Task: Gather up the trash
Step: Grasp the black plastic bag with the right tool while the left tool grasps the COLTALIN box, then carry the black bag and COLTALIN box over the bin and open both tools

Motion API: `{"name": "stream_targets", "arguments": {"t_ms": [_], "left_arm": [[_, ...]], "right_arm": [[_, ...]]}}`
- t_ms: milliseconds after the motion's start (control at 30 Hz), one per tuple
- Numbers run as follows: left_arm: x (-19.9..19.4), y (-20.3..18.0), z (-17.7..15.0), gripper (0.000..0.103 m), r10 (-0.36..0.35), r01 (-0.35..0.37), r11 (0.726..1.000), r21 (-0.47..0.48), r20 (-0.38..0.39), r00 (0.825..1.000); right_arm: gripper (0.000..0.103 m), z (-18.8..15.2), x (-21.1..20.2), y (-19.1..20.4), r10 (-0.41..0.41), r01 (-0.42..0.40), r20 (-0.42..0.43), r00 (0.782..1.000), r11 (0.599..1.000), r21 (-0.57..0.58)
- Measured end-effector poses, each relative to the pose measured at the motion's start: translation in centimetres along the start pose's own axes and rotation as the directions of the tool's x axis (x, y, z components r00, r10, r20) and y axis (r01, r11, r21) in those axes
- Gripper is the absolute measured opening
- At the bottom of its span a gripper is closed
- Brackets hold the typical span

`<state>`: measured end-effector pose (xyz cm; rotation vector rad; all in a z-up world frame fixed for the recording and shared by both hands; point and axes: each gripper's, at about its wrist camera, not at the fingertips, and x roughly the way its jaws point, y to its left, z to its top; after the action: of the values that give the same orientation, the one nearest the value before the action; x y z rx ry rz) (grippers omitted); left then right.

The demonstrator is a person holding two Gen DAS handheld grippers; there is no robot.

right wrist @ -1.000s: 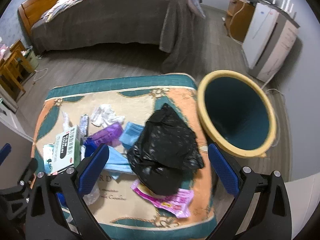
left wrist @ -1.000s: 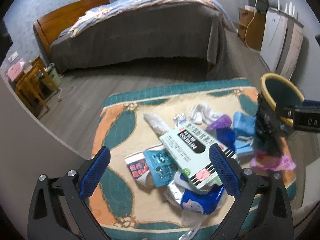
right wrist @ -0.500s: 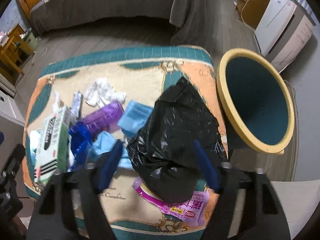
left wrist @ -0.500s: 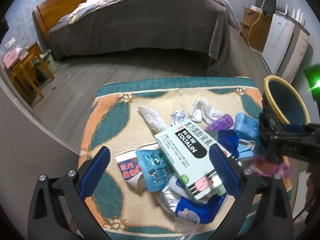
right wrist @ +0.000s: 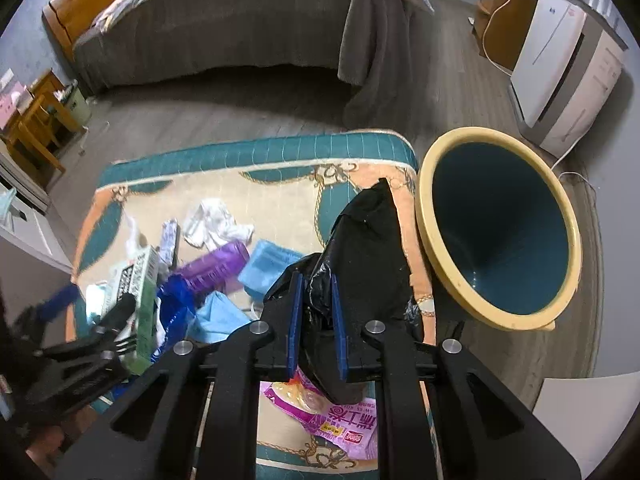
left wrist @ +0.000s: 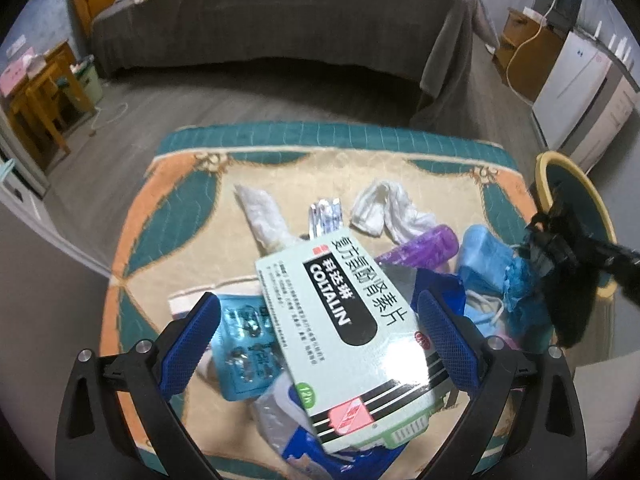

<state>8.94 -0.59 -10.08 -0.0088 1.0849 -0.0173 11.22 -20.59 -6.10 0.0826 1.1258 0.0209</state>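
Note:
Trash lies heaped on a patterned mat. My left gripper is open and hovers low over a pale green Coltalin box, its blue pads on either side and apart from it. Under the box lie a blue blister pack and blue wrappers. My right gripper has its jaws closing, and the pads pinch a crumpled black plastic bag. A yellow-rimmed teal bin stands just right of the mat. In the left wrist view the right gripper shows at the far right with the bag.
White tissue, a purple wrapper, blue masks and a pink wrapper also lie on the mat. A bed stands behind, wooden furniture to the left, a white appliance to the right.
The right gripper's jaws went from wide open to pinched on the black bag. The left gripper sank closer to the Coltalin box, which now fills more of its view.

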Motion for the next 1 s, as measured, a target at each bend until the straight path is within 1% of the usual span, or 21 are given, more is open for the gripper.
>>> {"name": "stream_targets", "arguments": {"t_ms": [267,400,467,533,567,667,767,833,1000], "left_arm": [[2.2,-0.4,-0.8,0.098,0.052,-0.050,0.998,0.023,-0.081,0.995],[2.4,0.0,-1.0,0.097,0.059,-0.058,0.998,0.022,-0.083,0.995],[2.5,0.4,-1.0,0.093,0.056,-0.055,0.998,0.019,-0.079,0.995],[2.4,0.6,-1.0,0.076,0.045,-0.043,0.999,0.019,-0.075,0.996],[2.3,0.7,-1.0,0.073,0.040,-0.039,0.999,0.017,-0.076,0.996],[2.2,1.0,-1.0,0.073,0.035,-0.033,0.999,0.018,-0.072,0.997],[1.6,1.3,-0.8,0.072,0.052,-0.051,0.998,0.021,-0.046,0.998],[1.1,1.4,-0.6,0.072,0.048,-0.047,0.998,0.029,-0.028,0.998],[-1.0,1.3,0.3,0.072,0.041,-0.043,0.998,0.039,0.043,0.998]], "right_arm": [[0.013,0.0,-0.3,0.1,0.037,-0.037,-0.002,0.999,0.999,-0.019],[0.013,0.2,-0.6,0.2,0.046,-0.046,0.005,0.999,0.999,-0.029],[0.013,0.2,-0.9,0.0,0.054,-0.054,0.011,0.998,0.998,-0.030],[0.013,0.4,-1.2,-0.1,0.060,-0.060,0.022,0.998,0.998,-0.031],[0.013,0.5,-1.3,-0.2,0.062,-0.061,0.027,0.998,0.998,-0.032],[0.012,0.8,-2.0,-0.3,0.067,-0.066,0.052,0.996,0.997,-0.032],[0.012,1.2,-2.7,-0.4,0.078,-0.076,0.072,0.994,0.997,-0.028],[0.012,1.4,-3.1,-0.4,0.084,-0.082,0.087,0.993,0.996,-0.032],[0.012,2.1,-4.2,-0.6,0.101,-0.098,0.117,0.988,0.995,-0.029]]}}
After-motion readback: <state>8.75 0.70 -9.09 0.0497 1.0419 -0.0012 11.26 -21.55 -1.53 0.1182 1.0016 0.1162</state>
